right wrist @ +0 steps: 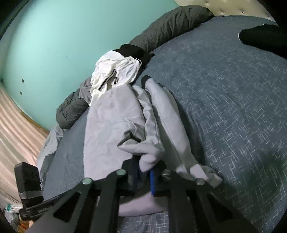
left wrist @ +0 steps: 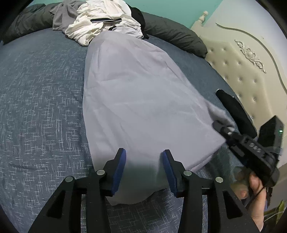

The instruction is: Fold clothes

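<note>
1. While my left gripper (left wrist: 144,156) hangs over the near hem w/ jaws spread wide and nothing between them, the lilac-grey garment (left wrist: 136,100) lies flat on the blue bedspread (left wrist: 41,107), running straight ahead from between my left jaws.
2. My right gripper (right wrist: 144,172) is pinching a bunched edge of that same garment; blue pads pressed together on the cloth, folds draping over the right jaw.
3. In the left view, the right gripper sits off to the right of my left jaws, my hand (left wrist: 254,184) on its handle, cloth corner lifted at its tip.
4. Further ahead, past the garment's far end: a heap of white clothes (left wrist: 100,23) w/ a grey piece (left wrist: 62,16) beside it.
5. Beyond those, a dark duvet roll (left wrist: 177,35) along the teal wall (right wrist: 53,35); cream tufted headboard (left wrist: 247,62) far right of the left jaws.
</note>
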Motion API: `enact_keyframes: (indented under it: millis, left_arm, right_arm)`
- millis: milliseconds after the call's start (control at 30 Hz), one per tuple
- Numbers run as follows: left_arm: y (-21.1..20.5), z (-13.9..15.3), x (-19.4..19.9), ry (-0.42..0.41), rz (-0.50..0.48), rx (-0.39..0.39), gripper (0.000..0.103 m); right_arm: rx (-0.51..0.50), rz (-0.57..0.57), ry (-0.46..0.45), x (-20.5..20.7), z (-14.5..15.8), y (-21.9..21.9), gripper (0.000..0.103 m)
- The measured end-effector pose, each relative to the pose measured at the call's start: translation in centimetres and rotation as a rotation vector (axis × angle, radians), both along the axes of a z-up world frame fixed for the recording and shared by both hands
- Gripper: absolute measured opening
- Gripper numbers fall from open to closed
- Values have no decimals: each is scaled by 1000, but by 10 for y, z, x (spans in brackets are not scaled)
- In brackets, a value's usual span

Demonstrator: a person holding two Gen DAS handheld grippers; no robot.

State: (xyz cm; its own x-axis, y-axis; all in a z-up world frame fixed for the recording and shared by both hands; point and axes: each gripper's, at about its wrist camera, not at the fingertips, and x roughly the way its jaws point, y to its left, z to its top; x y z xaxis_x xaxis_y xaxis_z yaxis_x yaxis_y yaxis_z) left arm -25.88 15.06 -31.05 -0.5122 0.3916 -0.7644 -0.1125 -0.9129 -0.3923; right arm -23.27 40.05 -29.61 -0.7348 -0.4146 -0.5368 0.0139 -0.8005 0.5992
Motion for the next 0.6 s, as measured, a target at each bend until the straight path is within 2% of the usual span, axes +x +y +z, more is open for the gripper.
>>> enact_keyframes:
  millis: [133, 200, 433, 600]
  left_arm:
    - [2, 4, 2, 5, 7, -19, 47]
    - [3, 1, 2, -2, 7, -32, 47]
    - [11, -7, 2, -18, -3, -91, 47]
    - [16, -13, 1, -23, -13, -130, 47]
  right_arm:
    - [17, -10, 53, 16, 19, 4, 5]
    - [9, -29, 48, 23, 20, 10, 5]
    - [-5, -47, -73, 30, -7, 19, 5]
    - [-14, -64, -120, 30, -19, 24, 7]
